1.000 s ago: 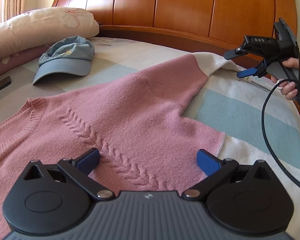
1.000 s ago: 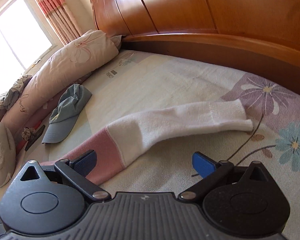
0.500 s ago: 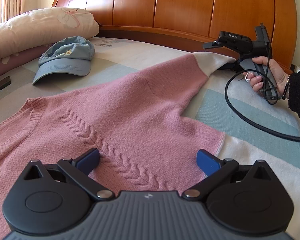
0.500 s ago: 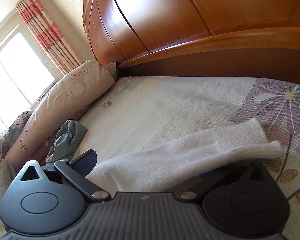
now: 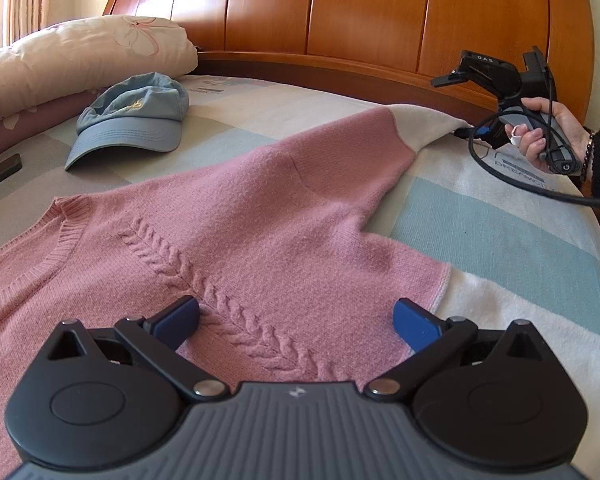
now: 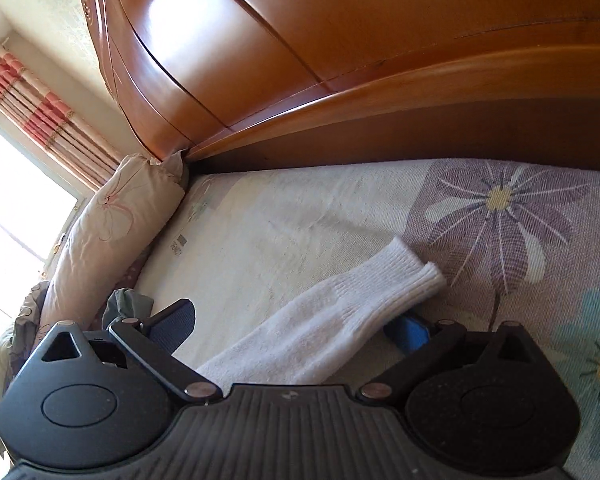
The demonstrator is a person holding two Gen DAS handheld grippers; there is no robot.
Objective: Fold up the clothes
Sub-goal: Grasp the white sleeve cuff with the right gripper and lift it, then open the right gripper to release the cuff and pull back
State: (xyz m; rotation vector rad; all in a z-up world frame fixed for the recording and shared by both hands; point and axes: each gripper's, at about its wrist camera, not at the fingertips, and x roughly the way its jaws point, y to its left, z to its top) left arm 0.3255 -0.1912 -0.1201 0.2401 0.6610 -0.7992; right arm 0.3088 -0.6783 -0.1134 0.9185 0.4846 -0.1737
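We see the pink sweater point(image 5: 228, 232) flat on the bed point(image 5: 500, 240), its white-cuffed sleeve point(image 6: 340, 312) running toward the headboard point(image 5: 340, 12). Left gripper point(image 5: 296, 316) open above the hem. Only the right view shows the right gripper point(image 6: 288, 328) straddling the sleeve, open.

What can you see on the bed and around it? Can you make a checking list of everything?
Surface: bed sheet with pale blue blocks and flower prints, mostly flat.
Job's things: pink sweater spread out front up; its white sleeve end stretches toward the headboard.
Clutter: blue cap beside the rolled quilt; a dark object at the left edge, unclear.
Grippers: left tongs open, over the sweater hem; right tongs open, one finger above and one below the sleeve.
Cables: black cable loops from the right handle across the sheet.
Surroundings: wooden headboard, striped curtains, bright window.
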